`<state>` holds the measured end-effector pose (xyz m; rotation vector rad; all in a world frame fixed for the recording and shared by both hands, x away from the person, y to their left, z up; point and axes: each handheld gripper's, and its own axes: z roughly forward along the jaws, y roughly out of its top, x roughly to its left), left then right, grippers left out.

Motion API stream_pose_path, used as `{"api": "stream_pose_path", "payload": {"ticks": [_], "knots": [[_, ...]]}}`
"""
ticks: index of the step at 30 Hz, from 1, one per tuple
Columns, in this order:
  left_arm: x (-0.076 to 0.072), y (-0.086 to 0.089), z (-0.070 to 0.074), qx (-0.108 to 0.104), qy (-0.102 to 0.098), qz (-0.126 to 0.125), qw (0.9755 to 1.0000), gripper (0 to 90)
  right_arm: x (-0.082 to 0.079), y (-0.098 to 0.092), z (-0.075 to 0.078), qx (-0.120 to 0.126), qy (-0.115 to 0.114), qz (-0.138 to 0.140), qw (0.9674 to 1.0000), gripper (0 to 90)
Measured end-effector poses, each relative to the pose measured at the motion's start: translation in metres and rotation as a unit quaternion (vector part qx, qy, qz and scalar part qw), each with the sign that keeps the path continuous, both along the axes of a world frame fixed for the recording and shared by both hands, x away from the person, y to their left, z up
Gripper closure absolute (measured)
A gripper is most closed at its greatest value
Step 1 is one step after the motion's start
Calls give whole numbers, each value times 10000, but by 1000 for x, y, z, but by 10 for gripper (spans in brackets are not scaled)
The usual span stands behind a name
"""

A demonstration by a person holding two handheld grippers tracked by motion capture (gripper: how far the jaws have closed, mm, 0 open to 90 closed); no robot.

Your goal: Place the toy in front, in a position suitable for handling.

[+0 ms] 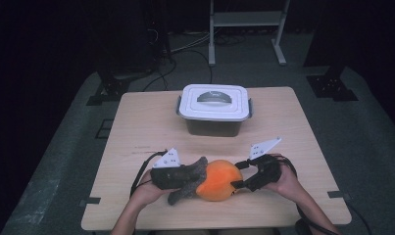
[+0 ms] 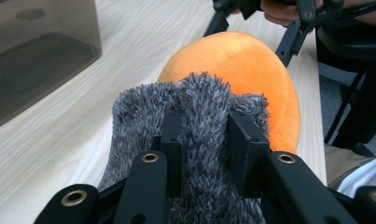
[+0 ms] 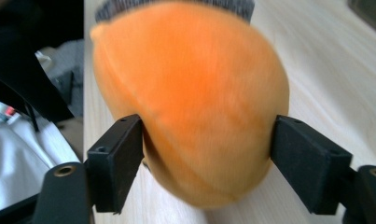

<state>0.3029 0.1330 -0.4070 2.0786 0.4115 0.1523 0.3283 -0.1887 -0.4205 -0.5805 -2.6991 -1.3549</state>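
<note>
A: Any writing to read on that white-lidded box?

B: None I can make out. It sits at twelve o'clock on the table, with open wood between it and the hands.

A: And the orange plush?

B: At six o'clock, near the front edge. Its grey fuzzy part points toward nine o'clock.

A: The left gripper?

B: Pinched tight on the grey fuzz.

A: The right gripper?

B: Jaws wide apart, one pad each side of the orange body, at its surface. I cannot tell whether they squeeze it.
</note>
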Motion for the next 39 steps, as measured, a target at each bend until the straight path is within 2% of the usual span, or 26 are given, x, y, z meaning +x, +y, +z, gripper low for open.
{"api": "stream_pose_path", "payload": {"ticks": [2,4,5,7,8,9,11,12,14,15,16,17,19,22,23,25,27,29,30,31,32,33,34,37,38,39], "knots": [[0,-1,1,19,-28,32,10000,697,2,3,1,-11,-10,25,10000,233],[-1,0,3,14,-103,117,9999,697,1,7,-1,17,-4,-31,10000,301],[-1,0,5,-8,-150,161,9998,697,-1,9,0,4,-8,-146,9999,340],[-1,1,12,-276,-181,185,9993,703,-6,11,3,4,-102,-401,9991,399],[-2,1,17,-445,-160,145,9988,704,-9,14,4,29,-87,-471,9988,413],[-3,-2,21,-514,-192,101,9984,705,-13,17,4,7,-90,-497,9987,421],[-6,-6,21,-396,-240,42,9989,704,-18,24,4,-72,-127,-381,9992,421],[-6,-9,17,-261,-203,20,9995,704,-20,25,3,-96,-125,-337,9993,418],[-4,-8,9,-263,-32,-5,9996,703,-20,23,1,-154,-52,-210,9996,396],[-3,-7,5,-339,72,2,9994,703,-19,21,0,-165,136,-77,9997,379],[-2,-6,4,-289,62,34,9996,703,-18,18,-1,-184,340,80,9992,376],[-2,-5,3,-287,78,66,9995,702,-18,14,-1,-194,392,206,9988,378],[-3,-5,3,-266,85,35,9996,703,-16,8,4,-199,394,269,9987,373],[-4,-9,1,-288,184,-120,9993,704,-12,6,10,-86,187,198,9996,296],[-5,-11,1,-290,203,-178,9992,703,-11,8,10,-19,124,176,9998,241],[-7,-16,1,-245,182,-262,9992,702,-9,15,8,-26,49,236,9997,193],[-9,-19,0,-184,150,-310,9992,701,-9,25,2,-109,95,334,9993,158],[-8,-19,0,-190,150,-290,9993,701,-11,32,-5,-134,190,363,9991,164],[-8,-19,1,-228,154,-260,9993,702,-11,32,-6,-142,232,329,9991,202],[-8,-18,4,-283,105,-223,9993,707,-11,31,-4,-167,250,267,9992,284],[-7,-18,8,-377,60,-194,9991,711,-13,30,-1,-190,139,183,9996,371],[-6,-18,11,-449,16,-199,9988,712,-16,30,4,-154,-100,124,9998,430],[-6,-19,13,-489,-25,-196,9986,712,-18,31,7,-165,-269,61,9995,461],[-6,-20,15,-469,-134,-174,9987,711,-24,37,14,-297,-799,-65,9963,476],[-6,-20,12,-436,-111,-160,9989,711,-24,37,14,-371,-917,-100,9951,475],[-5,-19,10,-416,-107,-151,9990,711,-22,36,13,-367,-889,-127,9953,474]]}}
